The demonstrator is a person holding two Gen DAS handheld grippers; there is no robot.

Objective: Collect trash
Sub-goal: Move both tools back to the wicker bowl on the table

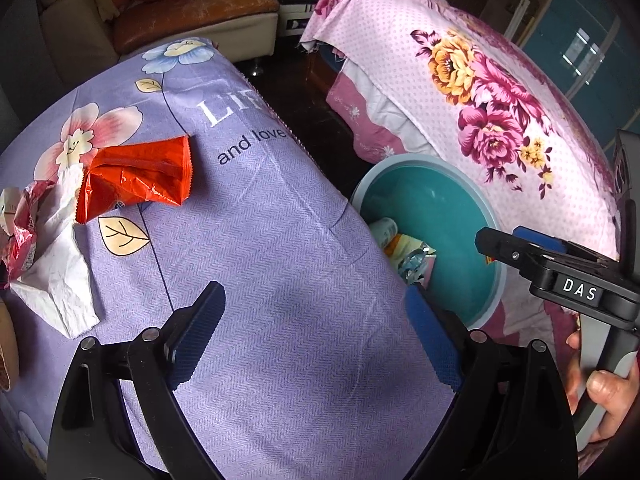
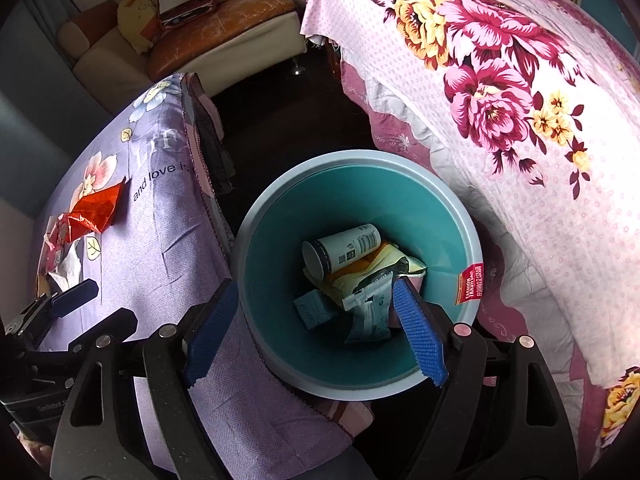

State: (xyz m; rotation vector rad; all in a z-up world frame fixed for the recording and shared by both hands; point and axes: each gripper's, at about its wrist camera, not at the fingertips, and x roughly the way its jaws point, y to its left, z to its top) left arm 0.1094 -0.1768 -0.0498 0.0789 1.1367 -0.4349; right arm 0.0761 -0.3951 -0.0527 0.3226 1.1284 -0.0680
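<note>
Orange-red crinkled foil snack wrapper (image 1: 136,178) lies on the lilac flowered cloth over the counter (image 1: 280,280), toward its far left part, touching a crumpled white tissue (image 1: 60,276) and a red-and-white printed wrapper (image 1: 22,232) beside it. All three look featherlight and limp; foil likely slick and springy, so a pinch across a raised fold or the serrated end seam should hold better than a flat face. Tissue soft, will compress to nothing; take it at a bunched ridge. Teal round plastic bin with pale rim (image 2: 360,168) stands on the floor between the counter and a bed draped in pink peony-print cloth (image 2: 520,120), just beside the counter edge. Already in the bin: a pale paper cup lying on its side (image 2: 340,250), a yellow packet (image 2: 384,264), a grey sachet (image 2: 368,308), a small teal carton (image 2: 314,310). Right hand-held gripper (image 2: 316,332) hangs over the bin mouth, blue pads spread wide, nothing between them. Left hand-held gripper (image 1: 316,336) hangs over bare lilac cloth, pads likewise spread and empty, the remaining litter well up and left of it in its own view. Judgement: part of the trash is binned; three light pieces remain on the counter.
</note>
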